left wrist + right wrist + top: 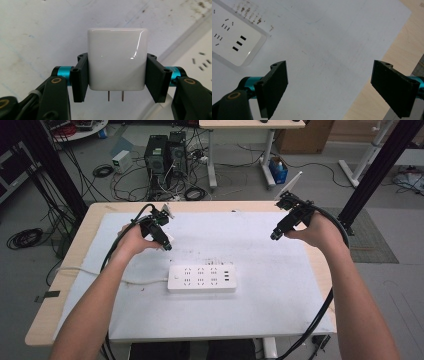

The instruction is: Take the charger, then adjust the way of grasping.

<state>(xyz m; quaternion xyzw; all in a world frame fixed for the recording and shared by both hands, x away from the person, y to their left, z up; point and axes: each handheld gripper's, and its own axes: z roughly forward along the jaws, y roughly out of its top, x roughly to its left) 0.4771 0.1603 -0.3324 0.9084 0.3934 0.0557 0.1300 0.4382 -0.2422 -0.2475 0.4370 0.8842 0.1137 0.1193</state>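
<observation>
Left hand-held gripper (115, 75) clamps white charger (117, 60); right hand-held gripper (329, 87) wide; power strip (201, 278) between, below.

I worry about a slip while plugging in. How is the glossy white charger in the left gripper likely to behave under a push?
The white charger looks rigid, so it should not flex. Its glossy shell shows highlights, so it may slide between the left gripper jaws, which clamp its two flat sides. The two prongs look thin and might bend if pushed in askew.
</observation>
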